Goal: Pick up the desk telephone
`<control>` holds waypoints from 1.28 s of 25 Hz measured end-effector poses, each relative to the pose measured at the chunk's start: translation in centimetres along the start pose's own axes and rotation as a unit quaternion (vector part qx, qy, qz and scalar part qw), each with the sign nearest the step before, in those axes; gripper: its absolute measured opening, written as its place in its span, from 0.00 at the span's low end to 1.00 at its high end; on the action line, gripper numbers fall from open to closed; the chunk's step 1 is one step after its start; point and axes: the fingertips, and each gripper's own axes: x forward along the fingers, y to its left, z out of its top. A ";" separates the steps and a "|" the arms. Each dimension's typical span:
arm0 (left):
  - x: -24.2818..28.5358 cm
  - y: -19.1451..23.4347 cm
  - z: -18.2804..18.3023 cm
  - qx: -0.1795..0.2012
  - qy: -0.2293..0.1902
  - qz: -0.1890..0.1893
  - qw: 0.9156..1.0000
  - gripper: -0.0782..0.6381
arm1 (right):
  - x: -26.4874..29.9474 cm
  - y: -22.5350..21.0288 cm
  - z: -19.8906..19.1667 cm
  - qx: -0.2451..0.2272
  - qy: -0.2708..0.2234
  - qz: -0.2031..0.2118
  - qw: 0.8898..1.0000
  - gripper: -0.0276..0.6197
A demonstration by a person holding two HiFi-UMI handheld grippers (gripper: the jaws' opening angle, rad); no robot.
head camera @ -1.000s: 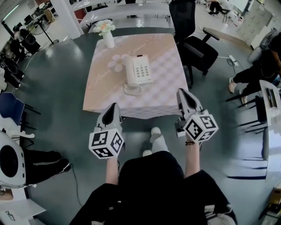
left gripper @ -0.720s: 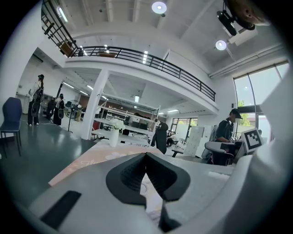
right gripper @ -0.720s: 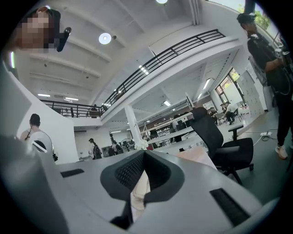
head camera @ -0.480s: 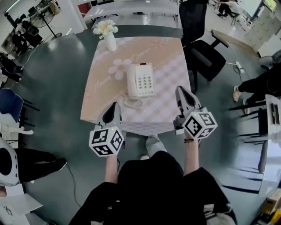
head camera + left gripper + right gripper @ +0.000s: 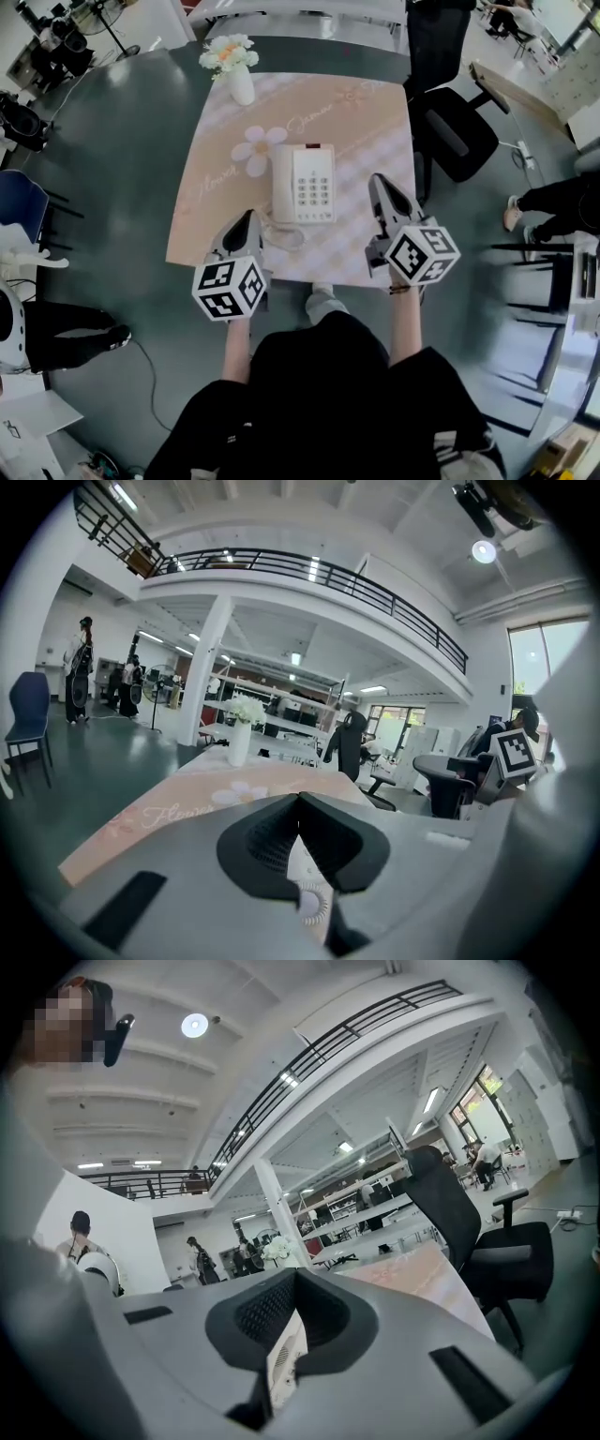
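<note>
A white desk telephone with a keypad and a coiled cord lies on the pink-clothed table. My left gripper hovers over the table's near edge, just left of the cord, shut with nothing held. To the phone's right, over the same edge, my right gripper is also shut and empty. In the left gripper view the cord shows through the slit below the closed jaws. Through the right gripper's closed jaws I see the phone's side.
A white vase of flowers stands at the table's far left corner, and a flower print lies left of the phone. A black office chair sits at the table's right. People sit at both sides of the room.
Both grippers have moved forward from short of the table to over its near edge, flanking the phone. Both stay shut.
</note>
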 end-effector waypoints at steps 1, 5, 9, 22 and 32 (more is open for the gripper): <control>0.7 0.2 -0.1 -0.004 0.006 0.000 1.000 0.11 | 0.7 -0.3 -0.1 0.001 0.005 0.003 1.000 0.03; 3.2 0.7 -0.8 -0.020 0.028 0.006 0.999 0.11 | 3.4 -1.6 -0.7 0.005 0.024 0.012 1.000 0.03; 5.6 1.1 -1.2 -0.033 0.046 0.014 0.998 0.11 | 5.8 -2.9 -1.6 0.011 0.048 0.020 0.999 0.03; 11.2 2.7 -4.2 -0.073 0.118 0.034 0.990 0.11 | 10.2 -6.0 -7.6 0.055 0.142 0.043 0.987 0.03; 13.7 3.4 -6.3 -0.090 0.179 0.019 0.980 0.26 | 11.8 -6.5 -12.7 0.140 0.195 0.036 0.970 0.14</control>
